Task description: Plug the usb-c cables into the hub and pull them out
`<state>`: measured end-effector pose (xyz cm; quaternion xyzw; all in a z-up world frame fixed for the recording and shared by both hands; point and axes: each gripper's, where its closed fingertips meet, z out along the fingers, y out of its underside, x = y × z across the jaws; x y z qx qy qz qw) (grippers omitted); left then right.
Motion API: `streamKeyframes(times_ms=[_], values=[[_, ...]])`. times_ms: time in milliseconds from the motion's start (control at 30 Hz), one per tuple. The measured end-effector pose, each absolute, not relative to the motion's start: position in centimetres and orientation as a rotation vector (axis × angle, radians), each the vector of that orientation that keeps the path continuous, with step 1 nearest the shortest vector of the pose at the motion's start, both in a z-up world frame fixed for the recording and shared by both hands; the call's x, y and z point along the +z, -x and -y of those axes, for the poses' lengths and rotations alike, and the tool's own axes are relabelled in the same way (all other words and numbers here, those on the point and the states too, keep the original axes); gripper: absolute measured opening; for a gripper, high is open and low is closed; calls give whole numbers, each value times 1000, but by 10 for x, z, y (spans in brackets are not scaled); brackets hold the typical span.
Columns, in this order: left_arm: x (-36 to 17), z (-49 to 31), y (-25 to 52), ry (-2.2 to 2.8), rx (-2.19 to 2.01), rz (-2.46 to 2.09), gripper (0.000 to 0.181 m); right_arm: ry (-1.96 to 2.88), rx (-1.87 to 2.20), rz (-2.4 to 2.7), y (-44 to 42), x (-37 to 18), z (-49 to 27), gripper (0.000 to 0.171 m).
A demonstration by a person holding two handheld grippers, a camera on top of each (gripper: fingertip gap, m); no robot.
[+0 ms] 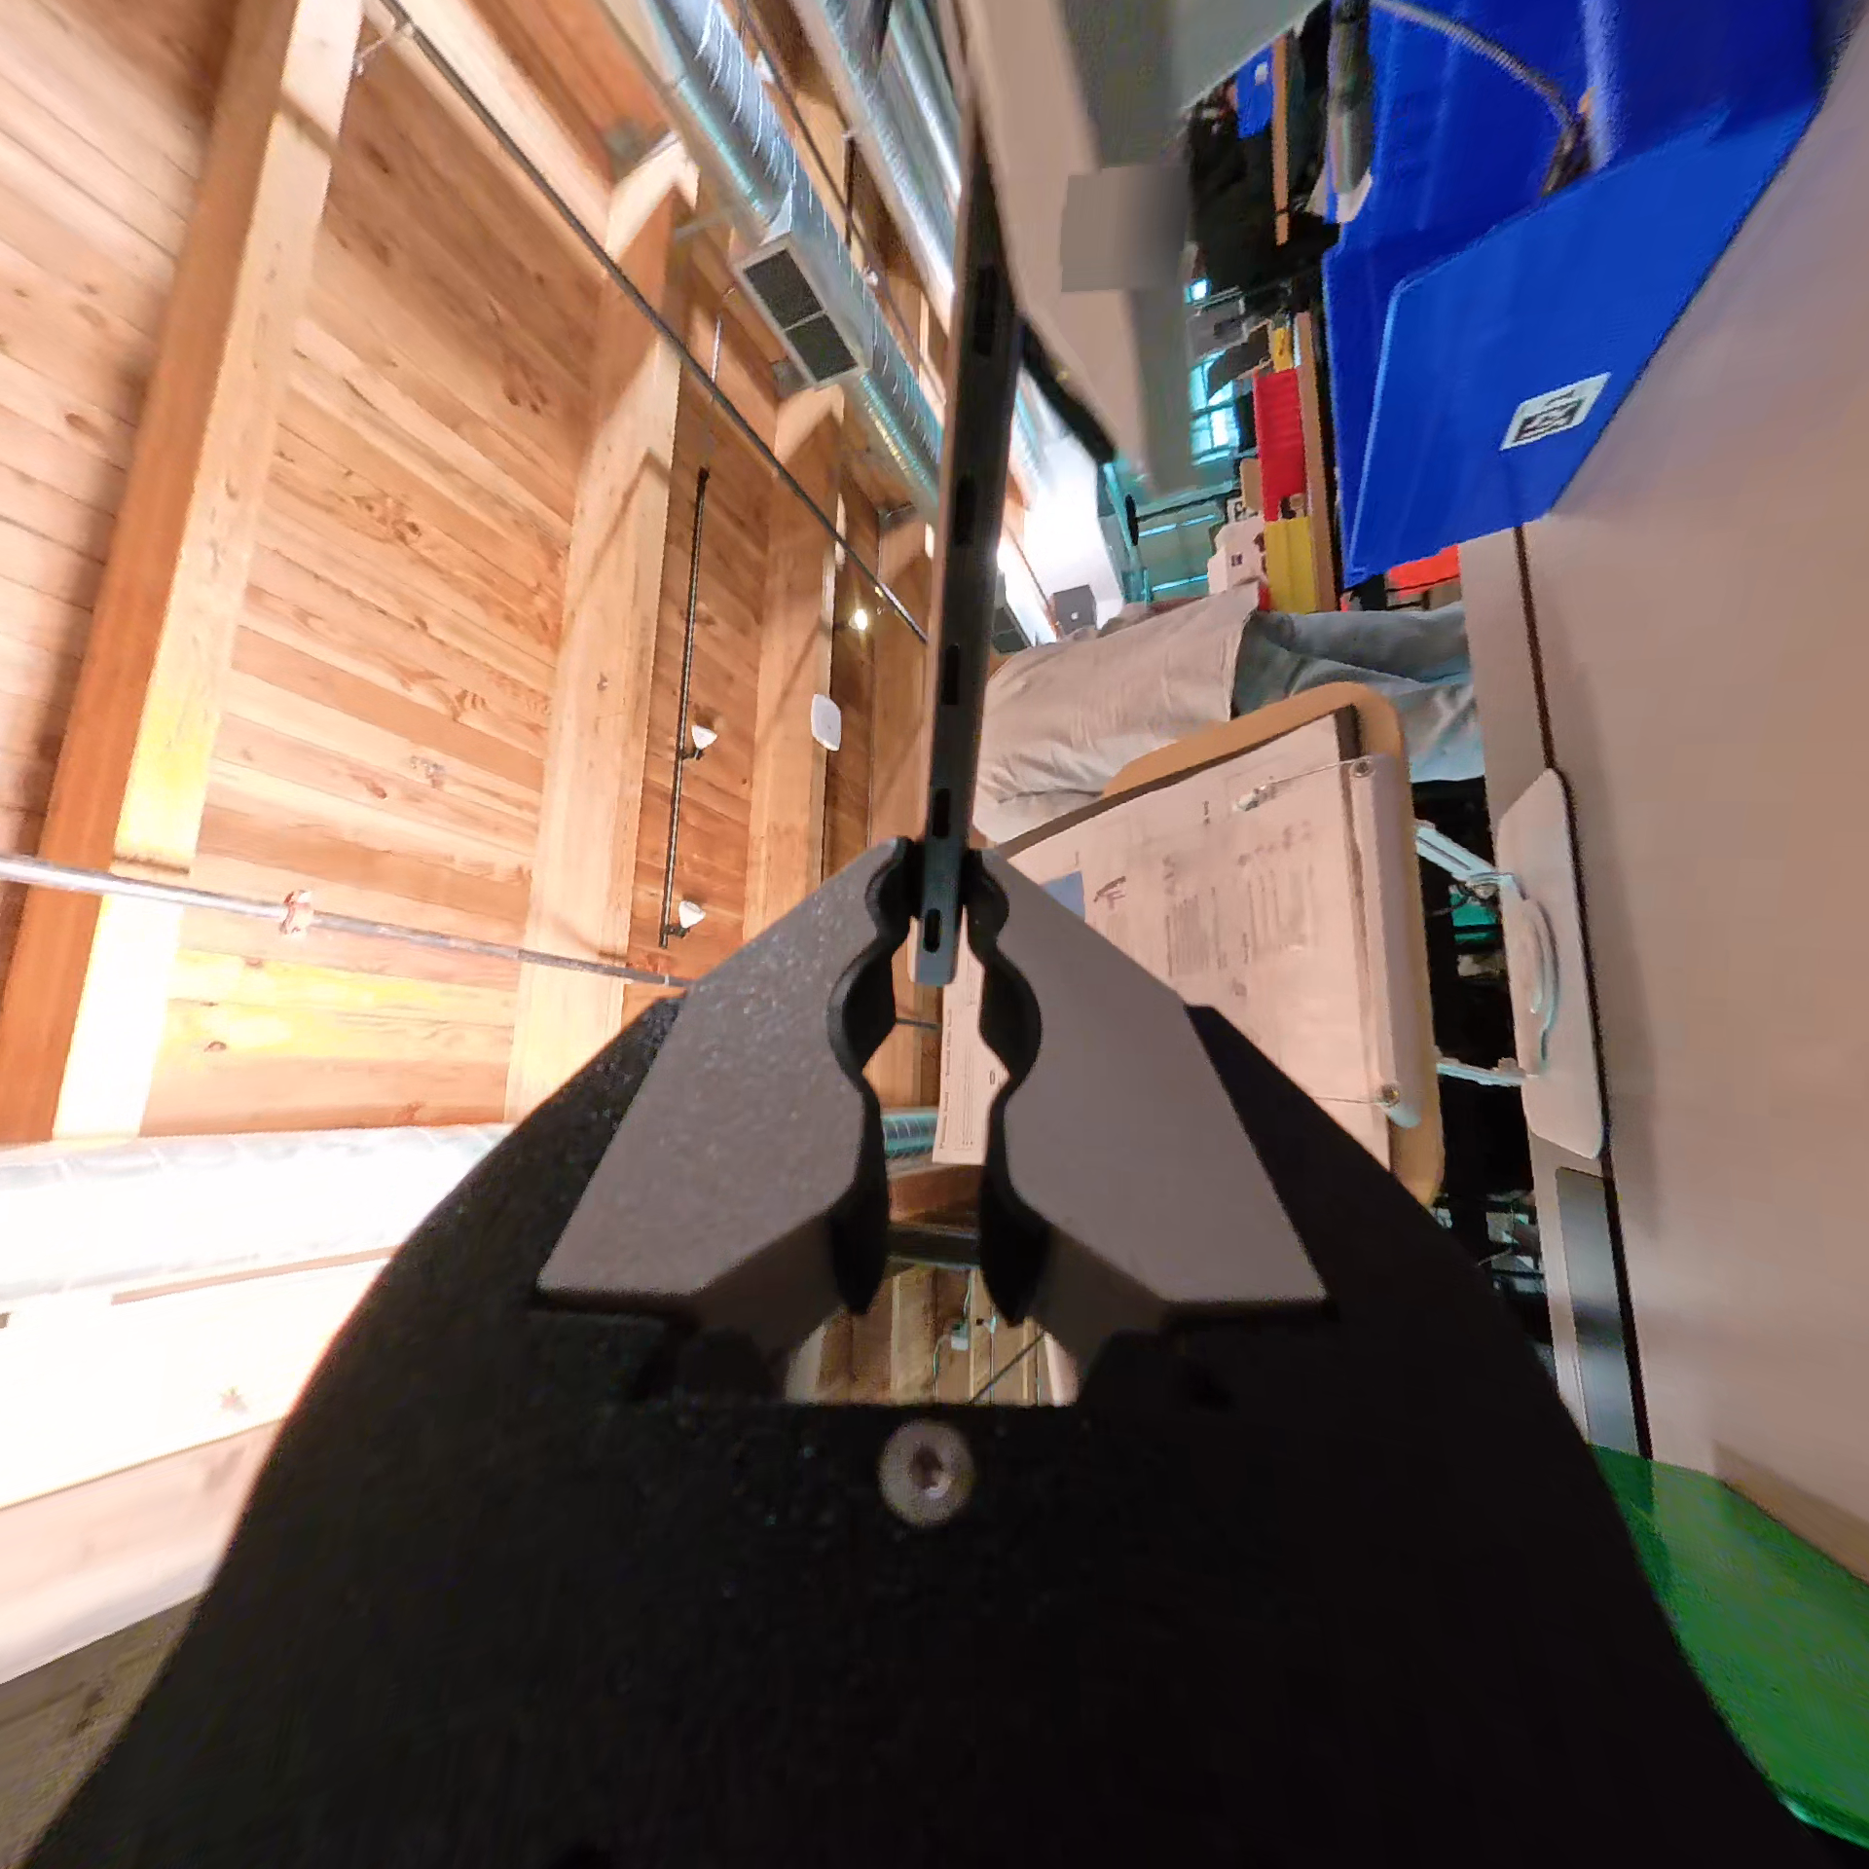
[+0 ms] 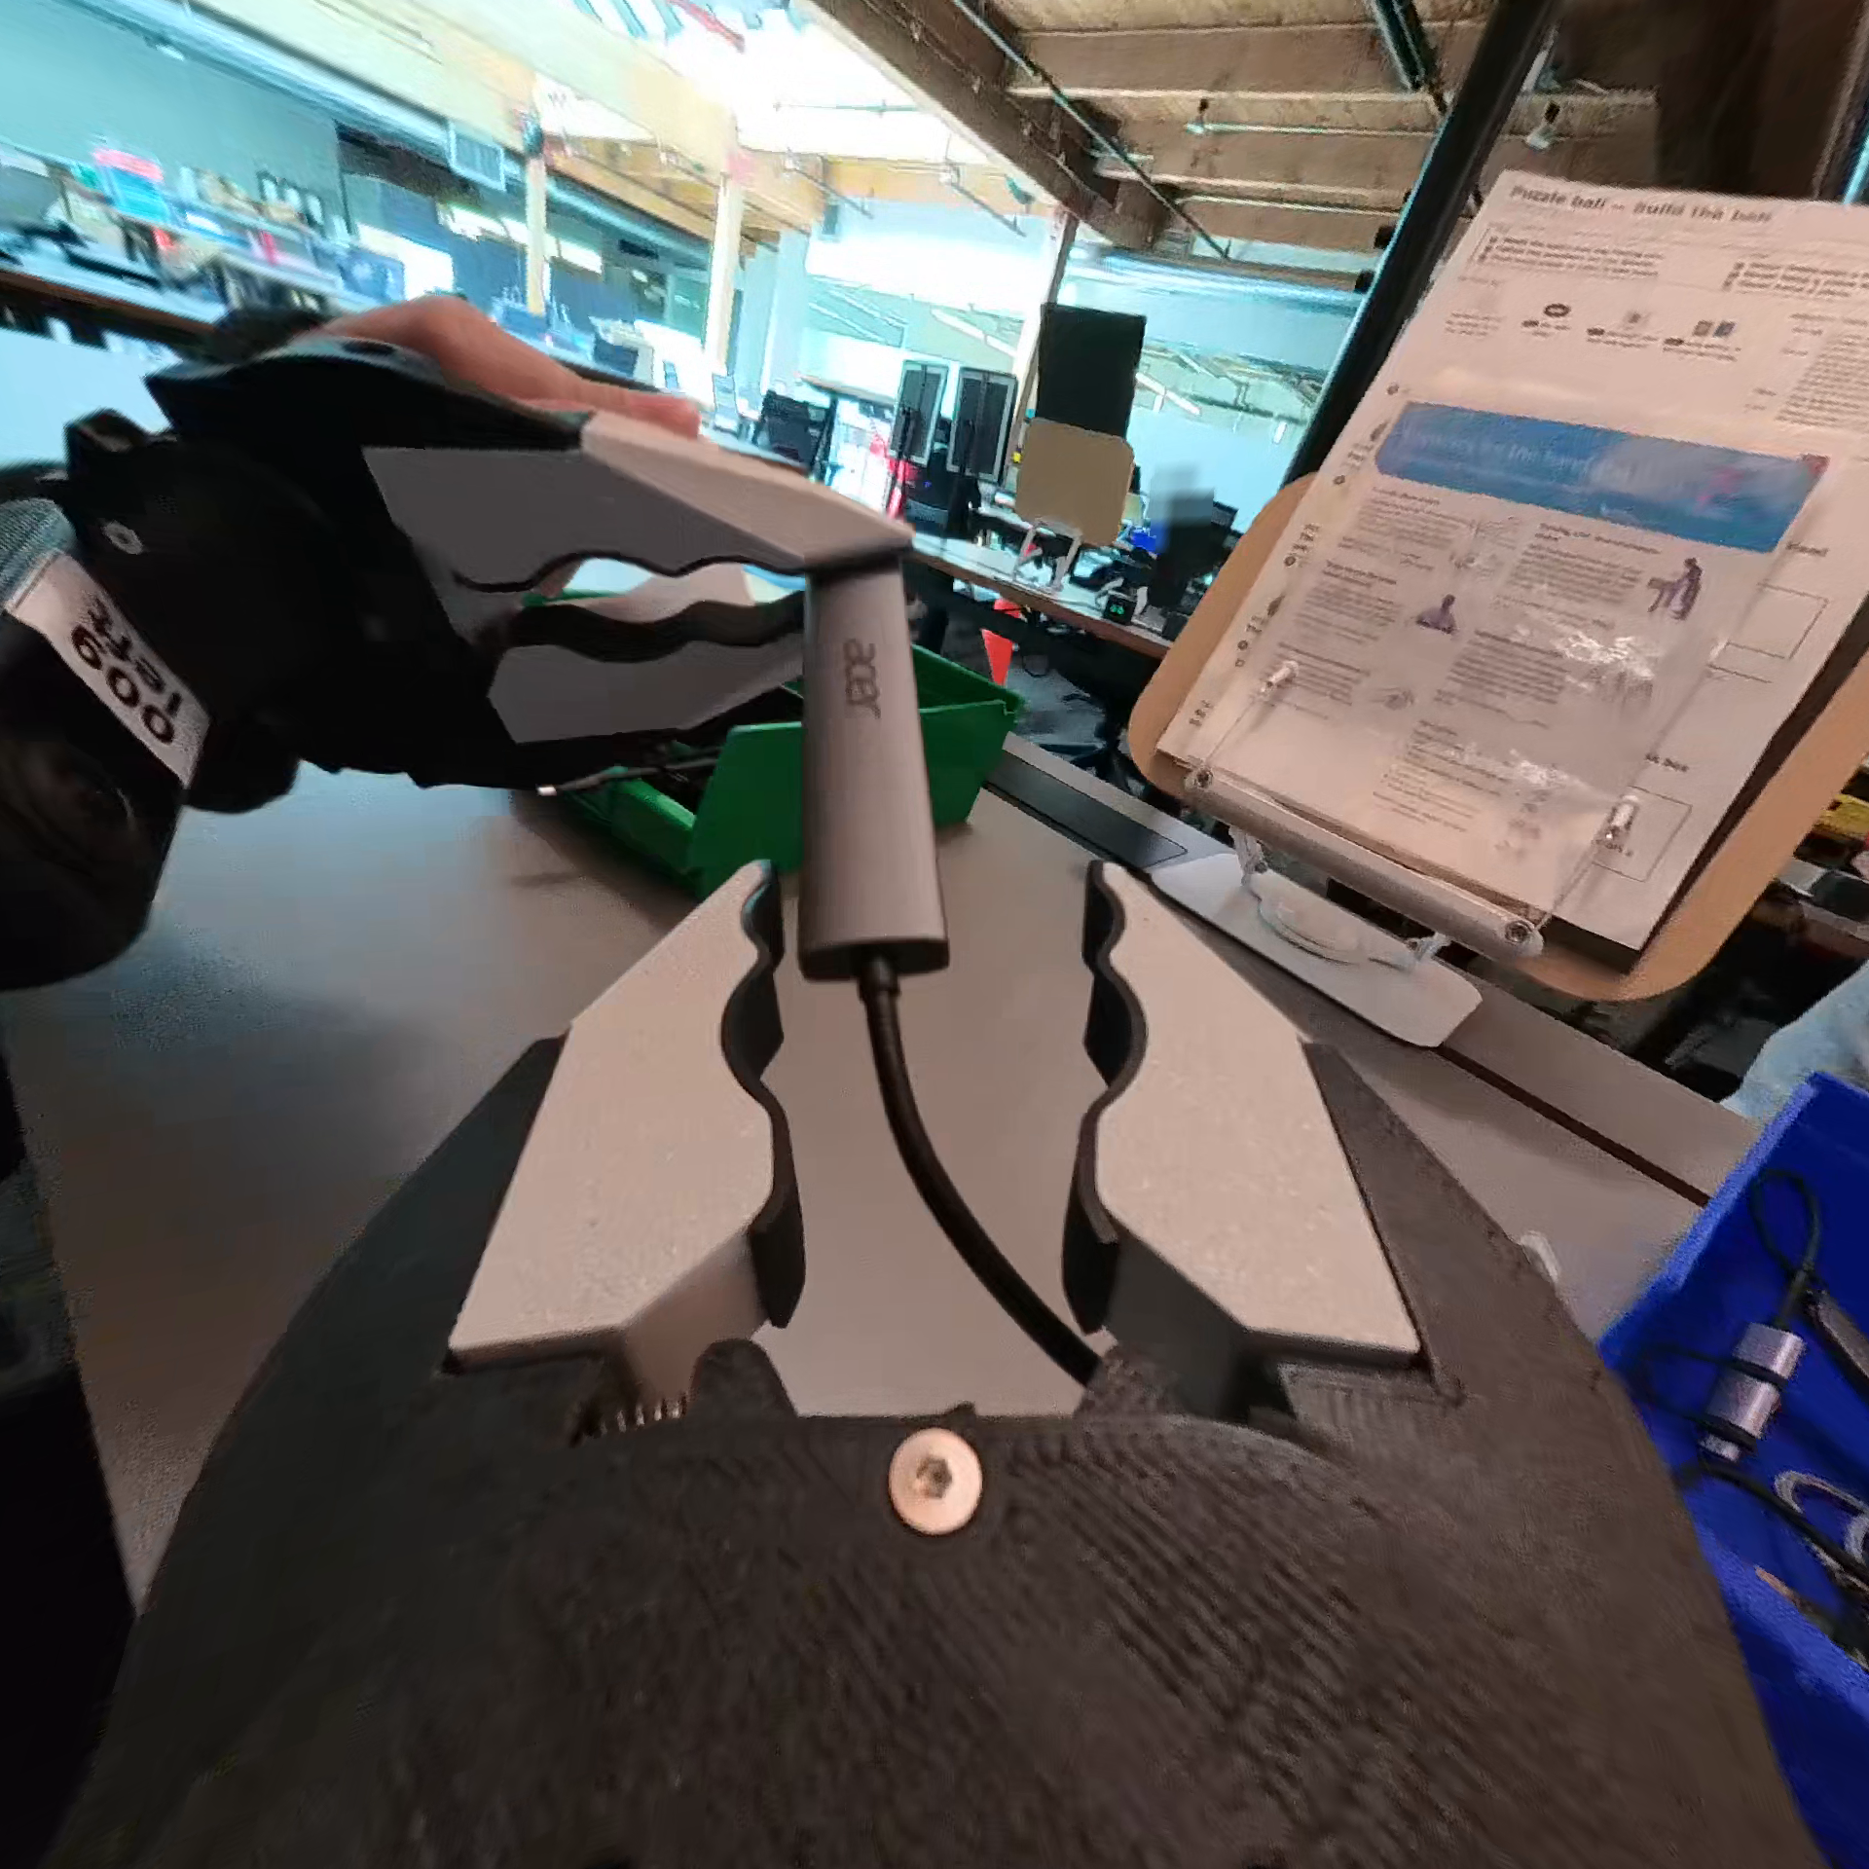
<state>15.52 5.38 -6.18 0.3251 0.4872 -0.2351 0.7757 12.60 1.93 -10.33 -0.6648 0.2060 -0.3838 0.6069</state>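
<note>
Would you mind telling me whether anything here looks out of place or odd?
Nothing looks damaged or spilled. The hub hangs in mid-air, pinched at its top end by the left tongs, its cord trailing between the open right tongs.

Hub (image 2: 870, 779): smooth matt grey metal-look shell.
Hub cable (image 2: 941, 1163): black, smooth, rubbery-looking sheath.
Left gripper (image 1: 943, 890): grainy matt black plastic body, matt grey fingers.
Right gripper (image 2: 936, 910): black plastic with ridged printed layers, fine-grained grey fingers, one shiny metal screw (image 2: 935, 1482).
Table (image 2: 334, 971): smooth matt grey top.
Green bin (image 2: 809, 779): glossy plastic.
Blue bin (image 2: 1760, 1345): glossy plastic.
Instruction sheet (image 2: 1578, 566): paper behind clear shiny plastic.
Ceiling (image 1: 405, 506): bare knotty wood boards.
</note>
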Motion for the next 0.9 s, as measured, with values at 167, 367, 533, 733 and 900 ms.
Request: streamKeyframes(times_ms=[167,367,533,733,900], values=[[-61,-55,-163,-649,-548,-1092,6,1462,-823,-435,-121,-97,-25,29],[-69,-48,-170,-598,-559,-1129,7,1288,-688,-449,-115,-86,-30,31],[-75,-43,-176,-577,-561,-1162,7,1284,-730,-481,-121,-90,-24,23],[-86,-40,-183,-516,-609,-1276,7,1210,-843,-494,-126,-87,-19,22],[-103,-39,-187,-500,-661,-1396,8,1219,-802,-539,-133,-100,-13,22]])
